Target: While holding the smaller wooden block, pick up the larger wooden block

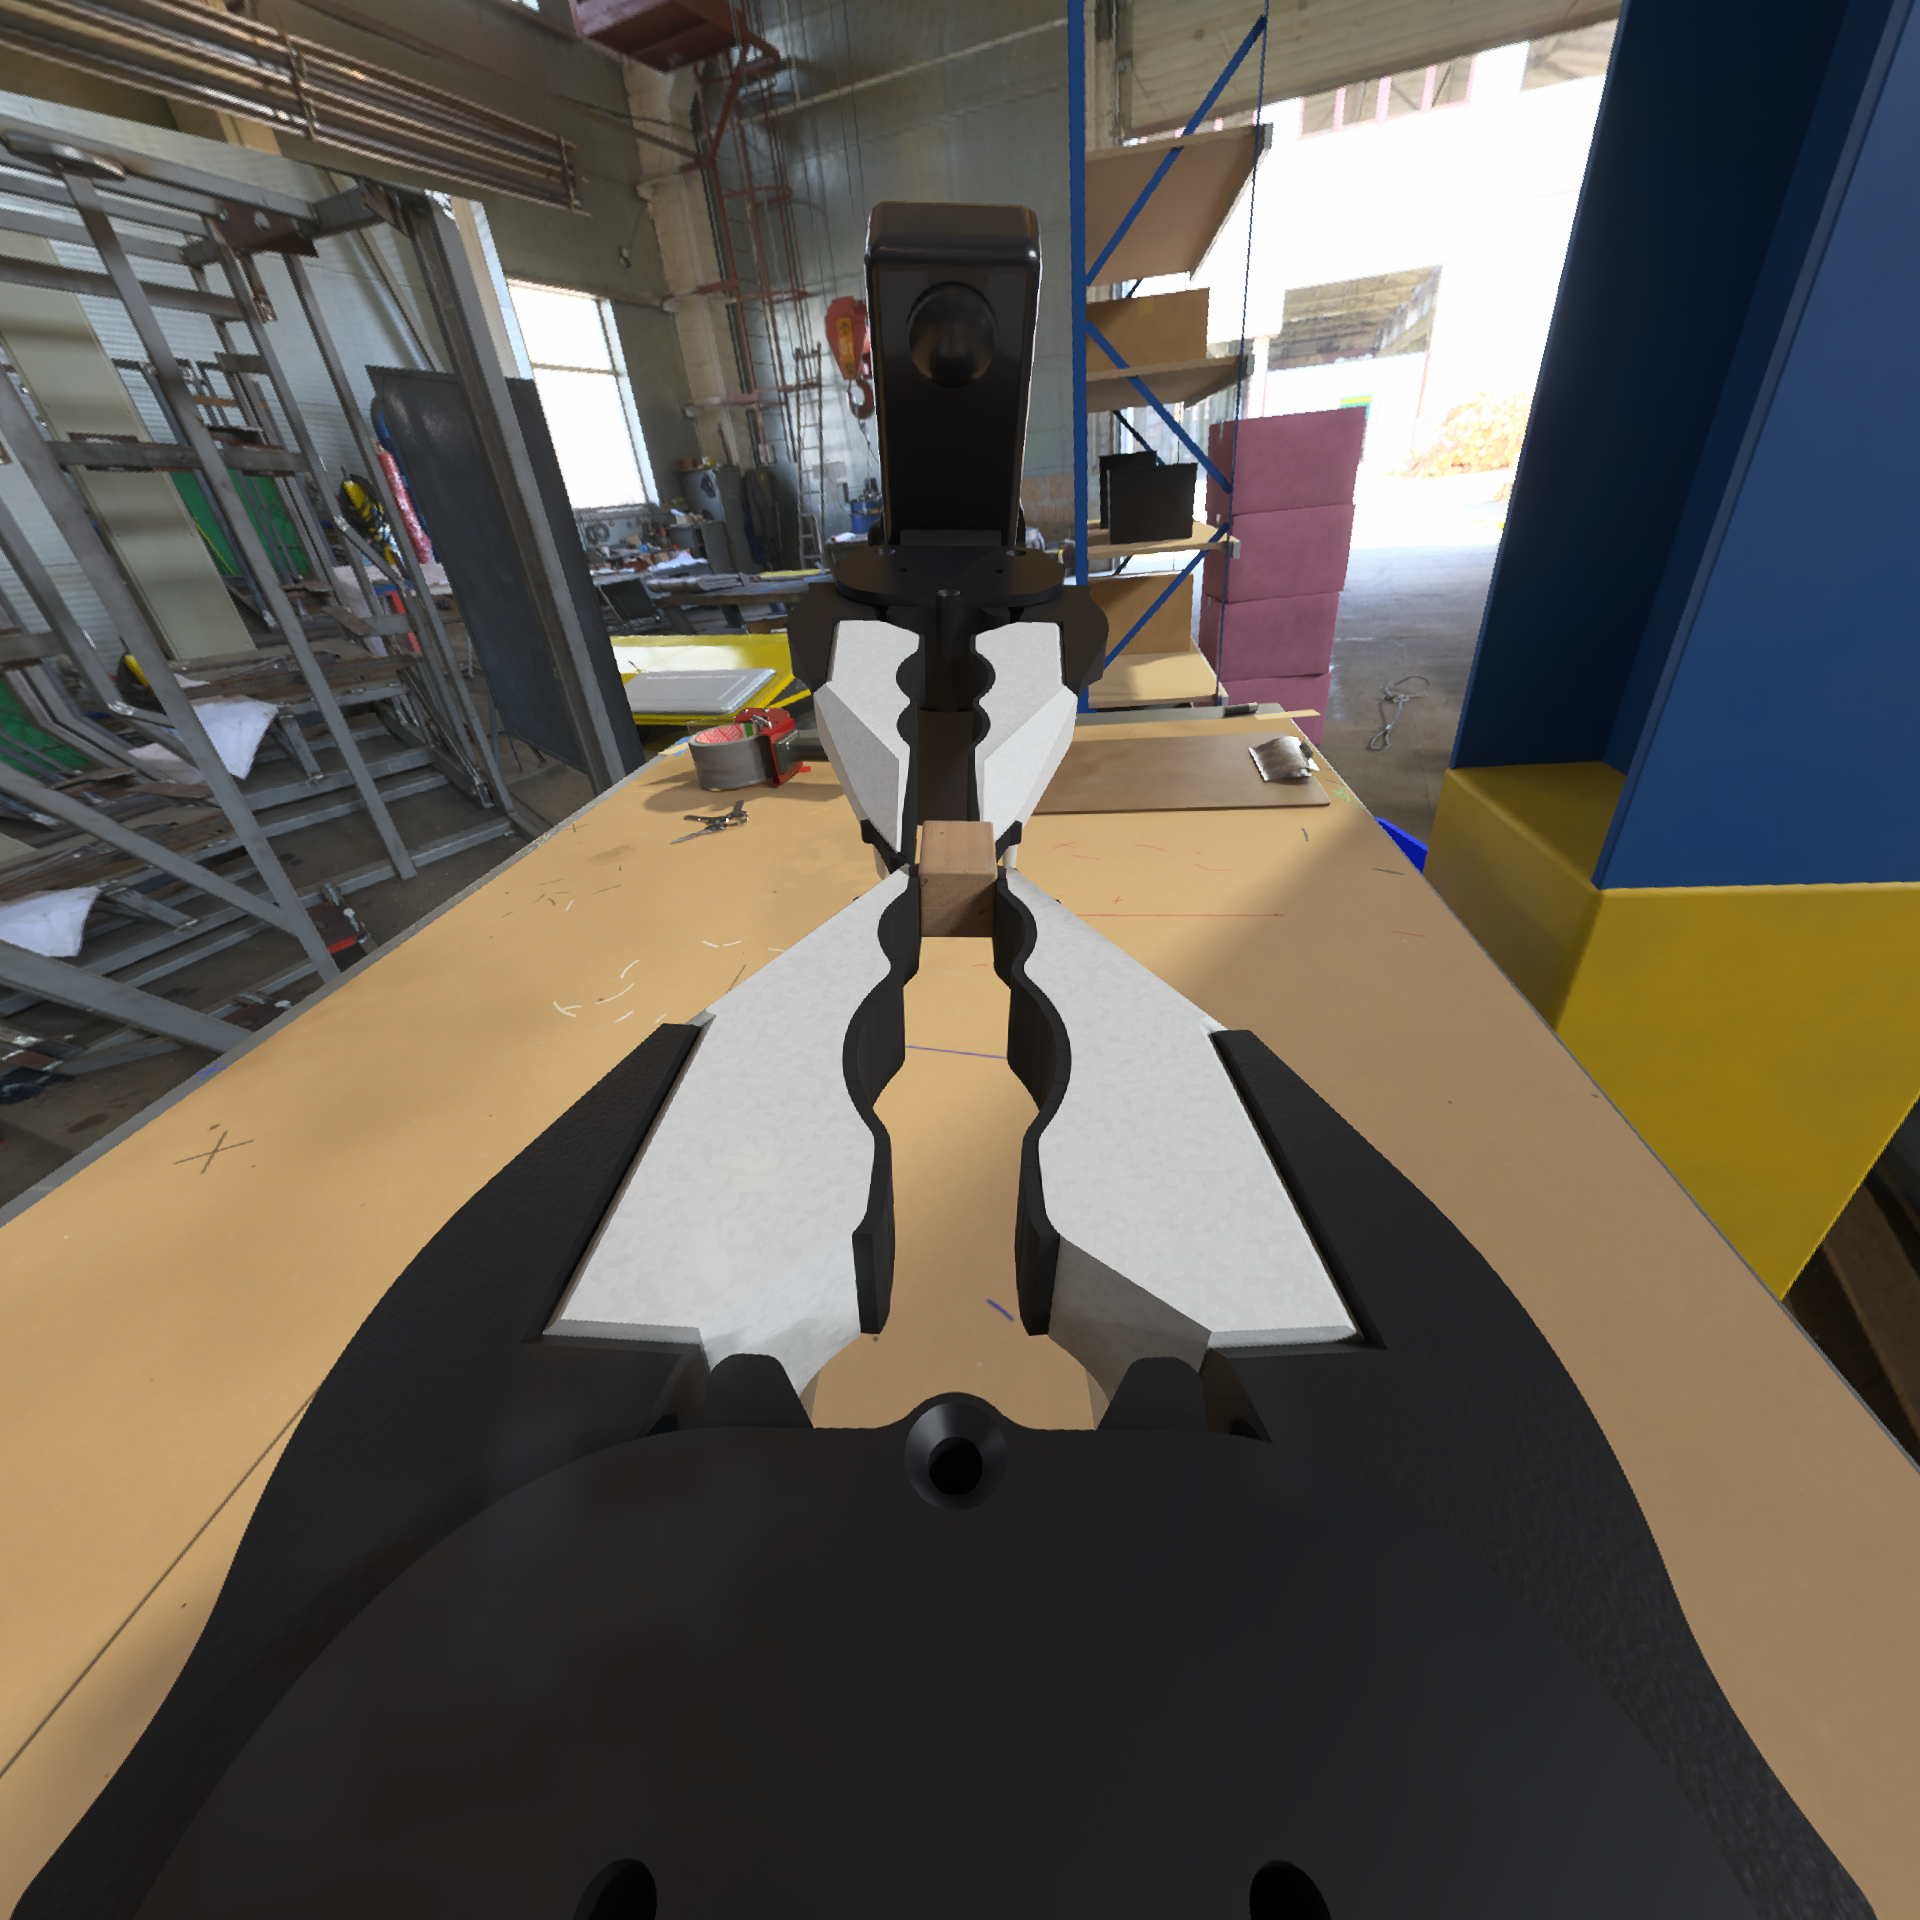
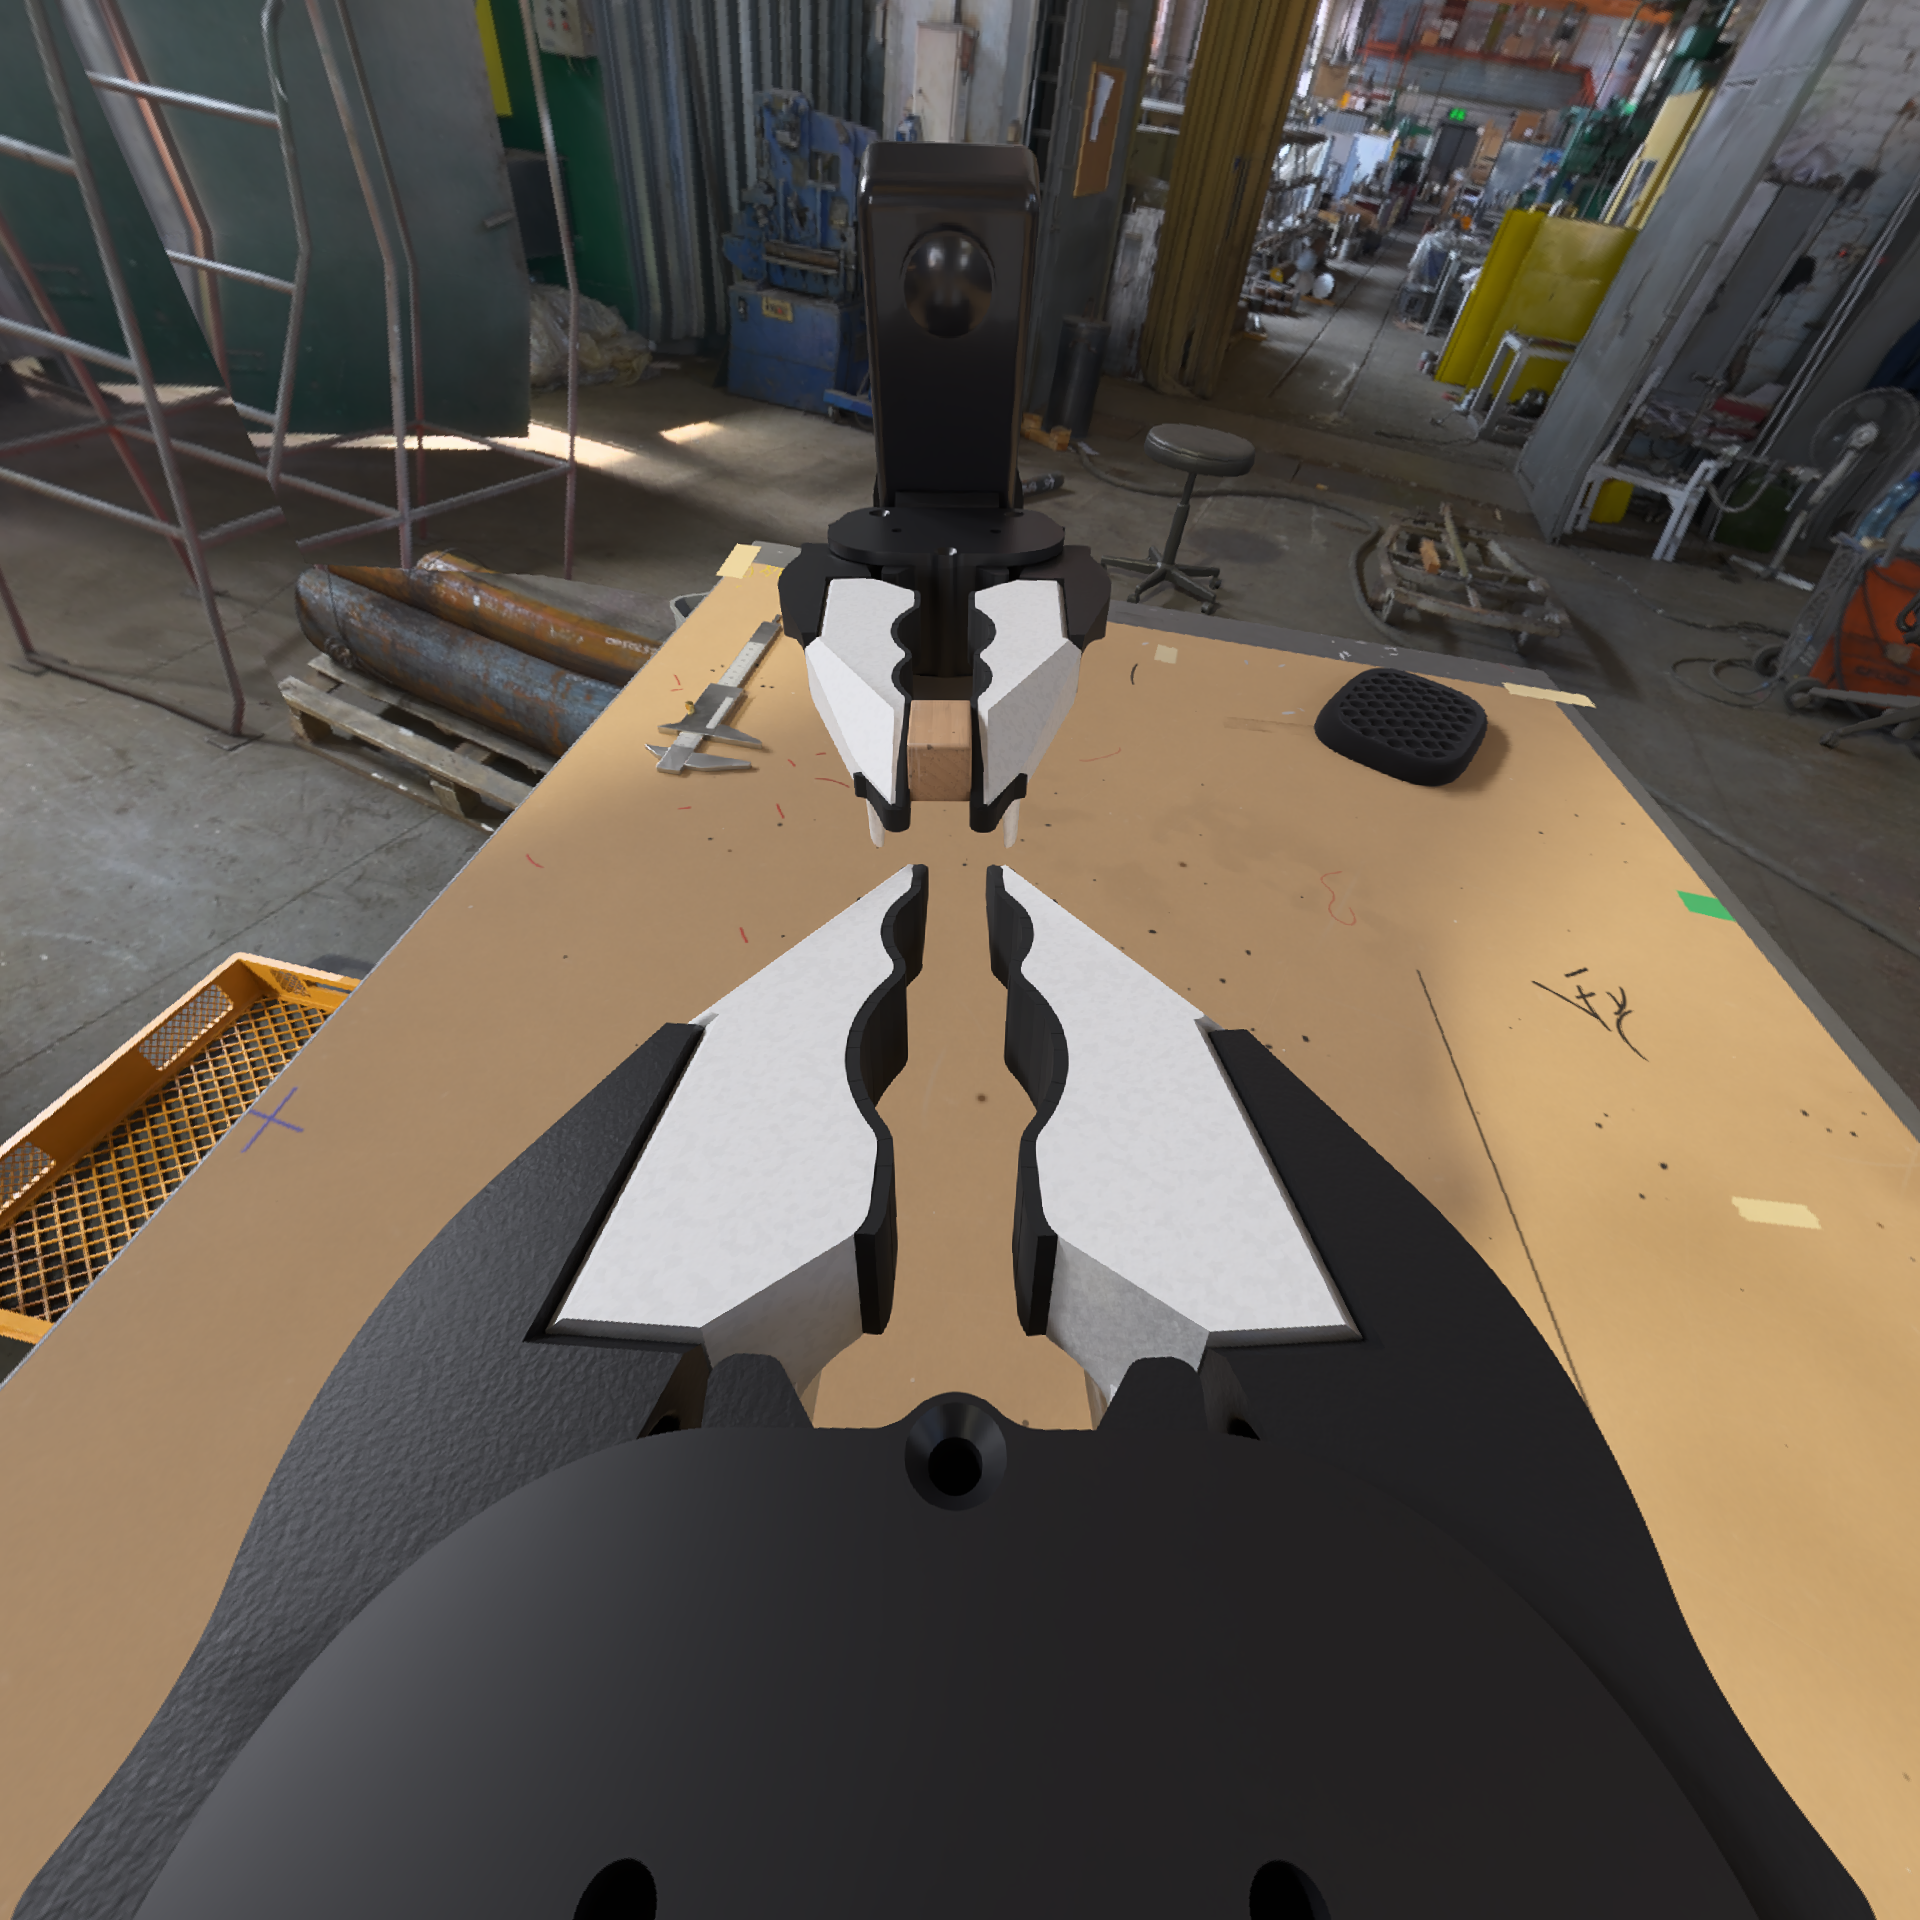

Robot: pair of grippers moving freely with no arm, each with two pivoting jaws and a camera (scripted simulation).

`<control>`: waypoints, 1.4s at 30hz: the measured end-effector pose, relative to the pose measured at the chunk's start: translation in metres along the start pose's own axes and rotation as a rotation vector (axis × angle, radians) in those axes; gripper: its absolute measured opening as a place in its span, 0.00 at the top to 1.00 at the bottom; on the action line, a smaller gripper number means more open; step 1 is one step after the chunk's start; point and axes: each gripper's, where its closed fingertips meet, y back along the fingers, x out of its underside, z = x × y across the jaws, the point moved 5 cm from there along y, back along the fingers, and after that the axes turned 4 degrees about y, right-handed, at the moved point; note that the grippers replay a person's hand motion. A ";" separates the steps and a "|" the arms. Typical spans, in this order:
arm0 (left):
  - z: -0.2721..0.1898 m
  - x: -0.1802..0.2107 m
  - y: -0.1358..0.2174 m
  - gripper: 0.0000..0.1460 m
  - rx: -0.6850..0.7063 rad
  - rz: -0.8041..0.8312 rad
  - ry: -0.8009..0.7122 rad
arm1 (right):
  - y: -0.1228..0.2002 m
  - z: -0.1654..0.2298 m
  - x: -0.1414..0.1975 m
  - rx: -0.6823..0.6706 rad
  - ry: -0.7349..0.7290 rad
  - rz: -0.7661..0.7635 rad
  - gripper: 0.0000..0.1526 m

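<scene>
**A:** Left wrist view first. What are the jaws doing?

**B:** The left gripper (image 1: 954, 883) is clamped on a block (image 1: 954, 902), pinched right at its fingertips, above the table (image 1: 1351, 1039). The right gripper (image 1: 945, 831) faces it head-on, tips toward tips, on the same line.

**A:** Is that the smaller block?

**B:** Probably, going by the task, but there is only one block in view, so nothing to compare it with. I see no second block on the table here.

**A:** And the right wrist view?

**B:** The right gripper (image 2: 956, 878) has its jaws a little apart with nothing between them. Straight ahead, just past its tips with a small gap, the left gripper (image 2: 943, 821) points back at it with the block (image 2: 940, 753) wedged between its fingers.

**A:** Long axis?

**B:** The block looks somewhat taller than wide from here, which suggests it stands upright in the grip, but I wouldn't swear to it.

**A:** So what does the next move turn on?

**B:** The only block showing lies dead ahead of the right jaws, yet it is already held. The larger one is out of both views, so I cannot say which way it lies. My guess is that the free right gripper has to find it while the left keeps its grip.
</scene>
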 end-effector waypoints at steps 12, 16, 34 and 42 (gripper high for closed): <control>0.001 0.001 -0.001 0.92 -0.013 -0.002 -0.016 | -0.001 0.000 0.002 0.004 -0.003 0.021 0.93; 0.001 0.000 0.000 0.92 -0.041 -0.012 -0.052 | -0.001 -0.002 0.001 0.017 -0.005 0.003 0.93; 0.124 -0.035 -0.010 0.92 -0.800 0.019 -0.192 | 0.088 -0.027 -0.028 0.660 -0.125 0.001 0.75; 0.152 -0.042 -0.007 0.92 -0.913 -0.013 -0.161 | 0.108 -0.024 -0.023 0.737 -0.135 0.039 0.76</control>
